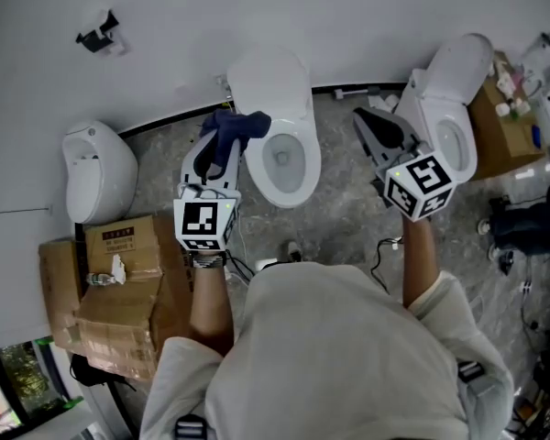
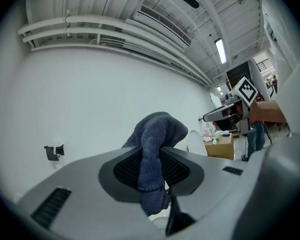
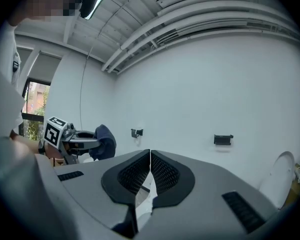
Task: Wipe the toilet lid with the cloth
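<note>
A dark blue cloth [image 1: 239, 127] hangs from my left gripper [image 1: 222, 141], which is shut on it beside the left rim of the middle toilet [image 1: 284, 159]. That toilet's white lid [image 1: 270, 73] stands raised against the wall, and the bowl is uncovered. In the left gripper view the cloth [image 2: 157, 136] bulges out between the jaws of the left gripper [image 2: 152, 169]. My right gripper [image 1: 365, 120] is held between the two toilets, shut with nothing in it; its pads [image 3: 162, 173] meet in the right gripper view, where the cloth [image 3: 104, 141] shows at the left.
A second toilet [image 1: 451, 108] stands at the right, with a cardboard box [image 1: 500, 122] of bottles beyond it. A white urinal-like fixture [image 1: 97, 169] and stacked cardboard boxes [image 1: 119, 287] are at the left. Cables [image 1: 385, 246] lie on the speckled floor. A black holder [image 1: 96, 35] hangs on the wall.
</note>
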